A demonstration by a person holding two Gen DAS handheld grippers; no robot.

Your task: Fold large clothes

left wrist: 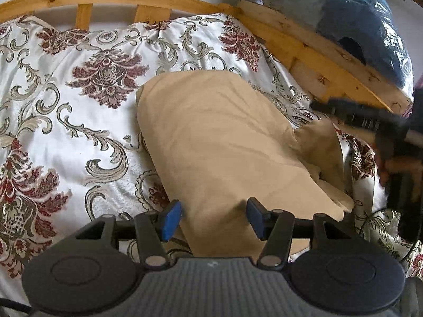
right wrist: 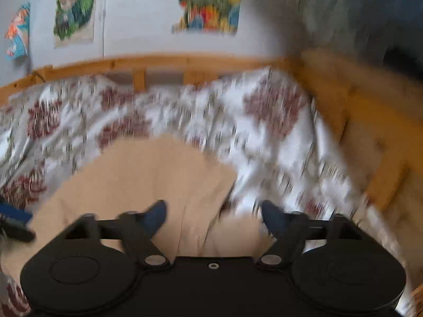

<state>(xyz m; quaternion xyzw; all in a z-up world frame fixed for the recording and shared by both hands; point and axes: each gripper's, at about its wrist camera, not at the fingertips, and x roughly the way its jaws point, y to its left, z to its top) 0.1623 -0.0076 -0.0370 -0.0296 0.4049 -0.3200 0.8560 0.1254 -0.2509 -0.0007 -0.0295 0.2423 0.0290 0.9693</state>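
A tan garment (left wrist: 219, 142) lies partly folded on the patterned bedspread (left wrist: 66, 100), with a smaller flap sticking out at its right side. My left gripper (left wrist: 214, 220) is open just above the garment's near end, with nothing between its blue pads. My right gripper shows in the left wrist view (left wrist: 370, 121) at the far right, above the flap. In the blurred right wrist view, the right gripper (right wrist: 214, 218) is open and empty above the garment (right wrist: 148, 174).
A wooden bed frame (left wrist: 304, 42) runs along the back and right sides. A plastic-wrapped bundle of dark and blue cloth (left wrist: 370, 31) sits on the right rail. Colourful pictures (right wrist: 208, 2) hang on the wall behind the bed.
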